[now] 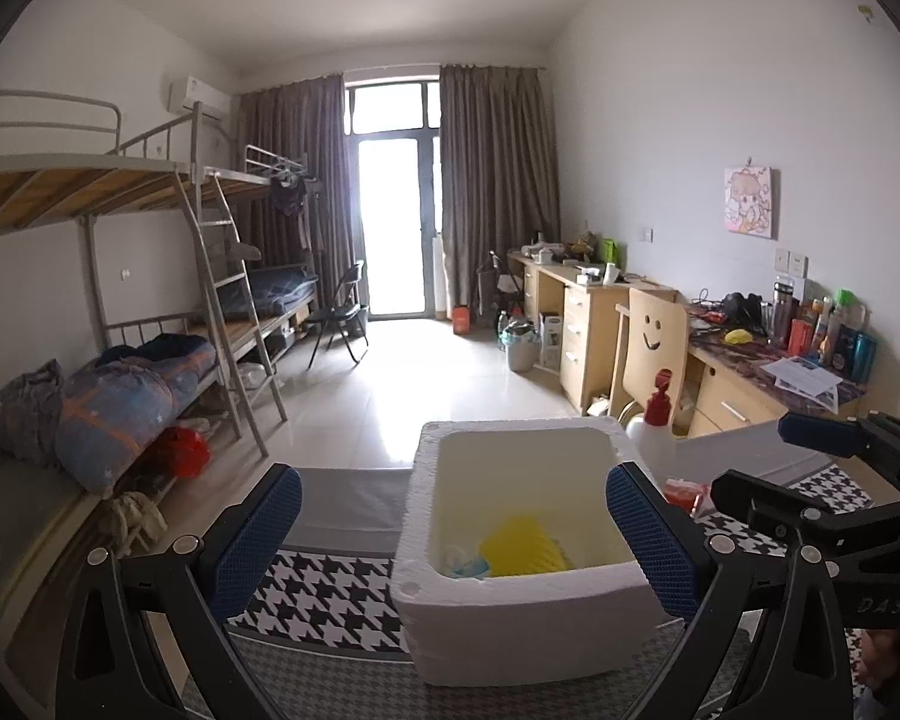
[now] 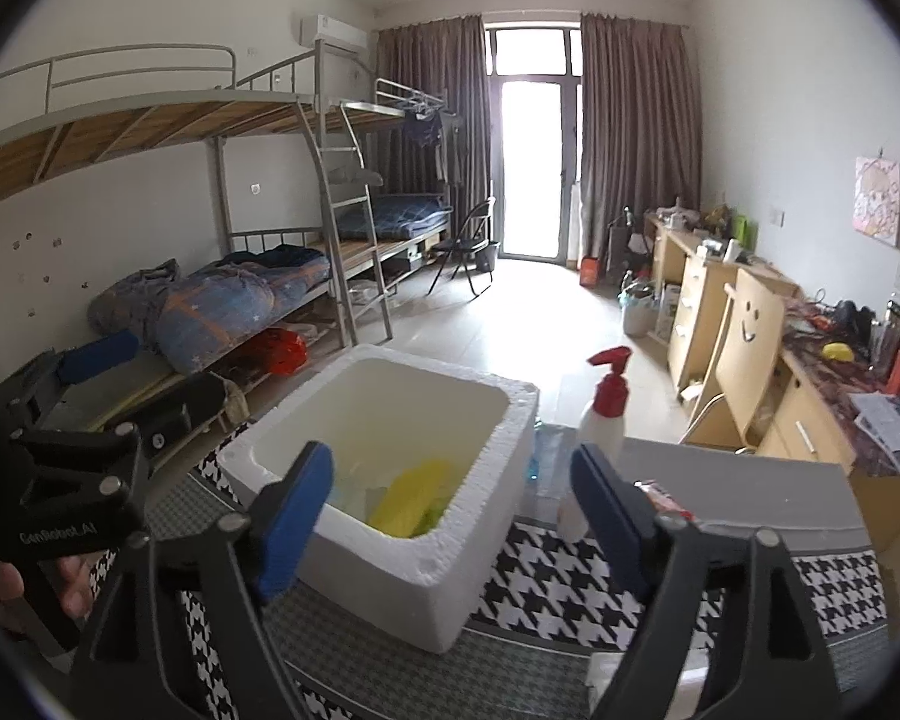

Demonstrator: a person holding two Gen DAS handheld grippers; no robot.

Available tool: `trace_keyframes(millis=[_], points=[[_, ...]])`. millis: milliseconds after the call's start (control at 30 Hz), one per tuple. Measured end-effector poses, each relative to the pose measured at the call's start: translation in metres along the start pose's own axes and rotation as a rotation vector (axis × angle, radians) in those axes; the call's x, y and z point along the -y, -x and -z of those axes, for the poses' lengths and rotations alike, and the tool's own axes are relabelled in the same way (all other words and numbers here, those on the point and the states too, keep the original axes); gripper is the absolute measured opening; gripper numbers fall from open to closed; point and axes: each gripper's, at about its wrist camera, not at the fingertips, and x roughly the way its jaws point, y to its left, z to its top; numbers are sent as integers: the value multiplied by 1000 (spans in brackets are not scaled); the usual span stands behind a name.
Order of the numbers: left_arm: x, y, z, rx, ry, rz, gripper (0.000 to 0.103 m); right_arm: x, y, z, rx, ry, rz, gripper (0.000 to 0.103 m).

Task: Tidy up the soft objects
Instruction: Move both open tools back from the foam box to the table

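A white foam box (image 1: 510, 618) (image 2: 390, 576) stands on a houndstooth cloth (image 1: 330, 600) (image 2: 558, 588). Inside lie a yellow soft object (image 1: 525, 552) (image 2: 411, 498) and a pale blue-white one (image 1: 465, 564) (image 2: 354, 495). My left gripper (image 1: 453, 546) is open and empty, its blue pads (image 1: 252, 540) to either side of the box. My right gripper (image 2: 453, 510) is open and empty above the box's near right part. Each gripper shows in the other's view, the right one (image 1: 810, 468) and the left one (image 2: 114, 384).
A white spray bottle with a red top (image 2: 606, 414) (image 1: 657, 420) stands right of the box, with a red packet (image 2: 660, 495) (image 1: 684, 489) nearby. Bunk beds (image 1: 150, 360) line the left wall. Desks and a chair (image 1: 654, 348) line the right.
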Motion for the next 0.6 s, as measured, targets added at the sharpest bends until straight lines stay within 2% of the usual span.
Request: trace_keyframes(millis=[600], points=[[29, 28, 4, 27, -36, 70, 102, 9, 42, 17, 38, -2, 60, 86]])
